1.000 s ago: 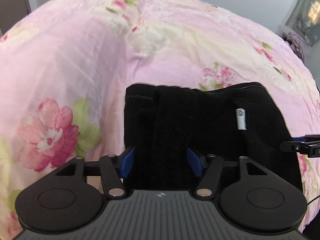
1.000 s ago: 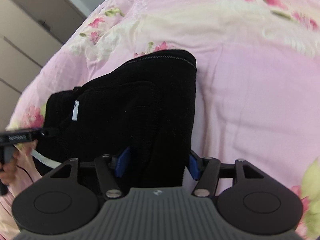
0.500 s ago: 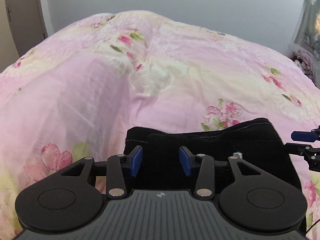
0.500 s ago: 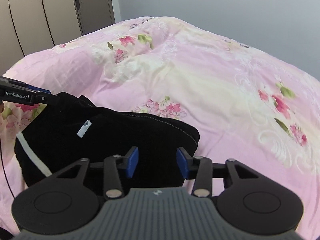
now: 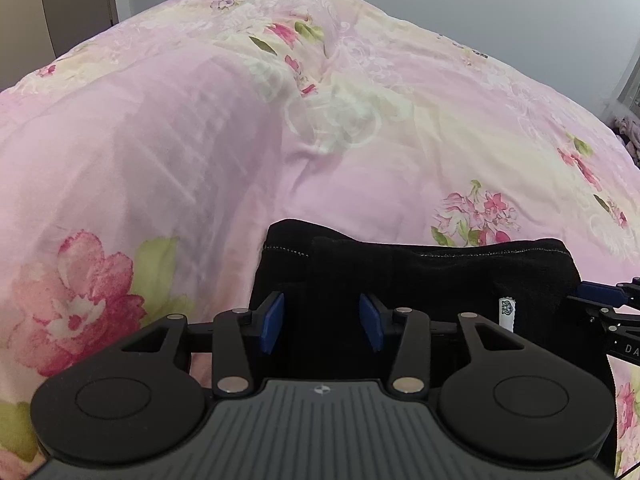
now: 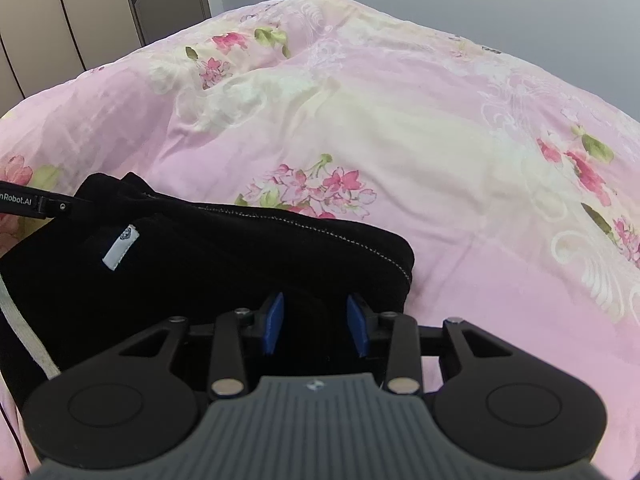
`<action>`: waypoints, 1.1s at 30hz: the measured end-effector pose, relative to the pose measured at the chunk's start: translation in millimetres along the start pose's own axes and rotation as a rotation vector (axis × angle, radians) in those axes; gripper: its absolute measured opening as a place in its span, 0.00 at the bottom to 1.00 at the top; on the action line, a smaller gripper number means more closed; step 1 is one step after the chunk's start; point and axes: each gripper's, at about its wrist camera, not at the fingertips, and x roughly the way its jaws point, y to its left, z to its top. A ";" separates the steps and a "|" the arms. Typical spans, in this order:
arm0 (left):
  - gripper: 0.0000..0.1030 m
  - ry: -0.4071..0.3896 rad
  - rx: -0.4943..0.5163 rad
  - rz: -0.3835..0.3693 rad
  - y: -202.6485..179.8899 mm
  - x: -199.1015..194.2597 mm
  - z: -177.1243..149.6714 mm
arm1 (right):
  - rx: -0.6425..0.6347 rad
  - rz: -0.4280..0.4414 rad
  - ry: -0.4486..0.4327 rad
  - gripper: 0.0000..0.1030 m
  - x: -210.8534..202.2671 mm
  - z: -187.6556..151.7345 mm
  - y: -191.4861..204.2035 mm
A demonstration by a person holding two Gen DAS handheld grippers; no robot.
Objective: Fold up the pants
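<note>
The black pants [image 5: 440, 280] lie folded in a thick bundle on the pink flowered bed cover [image 5: 200, 140], with a small white label [image 5: 506, 312] showing. My left gripper [image 5: 321, 322] has the bundle's near left edge between its blue pads; its jaws are opening slightly. In the right wrist view the pants [image 6: 240, 264] fill the lower left. My right gripper [image 6: 314, 328] has the near right corner between its pads while its jaws are closing. The other gripper's tip shows at the edge of each view: the right gripper [image 5: 600, 300] and the left gripper [image 6: 32, 202].
The bed cover [image 6: 440, 140] rises in soft humps beyond the pants. A wardrobe [image 6: 80, 12] stands past the bed's far left, and a door [image 5: 72, 4] shows in the left wrist view. A grey wall closes the back.
Both views have tipped up from looking down on the pants, so more bed and wall show. Both pairs of pads have come closer together on the fabric.
</note>
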 end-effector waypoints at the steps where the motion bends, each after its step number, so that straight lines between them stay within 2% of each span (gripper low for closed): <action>1: 0.49 -0.008 0.007 0.008 -3.4 -6.5 -1.3 | 0.002 0.002 -0.007 0.32 -7.9 0.8 0.5; 3: 0.49 -0.029 0.016 0.018 -10.6 -22.5 -4.8 | 0.013 0.017 -0.027 0.34 -26.2 2.8 2.1; 8: 0.50 -0.126 0.042 0.032 -36.0 -77.4 -14.9 | -0.035 0.036 -0.123 0.47 -92.6 2.7 16.8; 11: 0.55 -0.201 0.064 0.045 -56.0 -117.5 -27.4 | -0.070 0.041 -0.192 0.51 -138.7 -5.3 29.4; 13: 0.62 -0.249 0.091 0.071 -71.5 -143.4 -40.5 | -0.084 0.041 -0.235 0.59 -169.3 -15.0 38.6; 18: 0.71 -0.361 0.141 0.144 -108.6 -196.9 -90.3 | -0.095 0.024 -0.335 0.66 -239.5 -61.3 60.9; 20: 0.72 -0.371 0.157 0.159 -123.1 -210.6 -111.1 | -0.083 0.026 -0.360 0.73 -259.5 -84.1 68.2; 22: 0.72 -0.377 0.168 0.164 -136.1 -221.8 -130.2 | -0.066 0.037 -0.382 0.75 -278.0 -110.0 74.1; 30: 0.79 -0.424 0.153 0.184 -163.5 -244.2 -191.2 | 0.019 -0.026 -0.385 0.76 -318.6 -187.2 87.8; 33: 0.80 -0.436 0.157 0.188 -169.0 -242.4 -209.1 | 0.034 -0.032 -0.383 0.80 -320.3 -208.9 92.5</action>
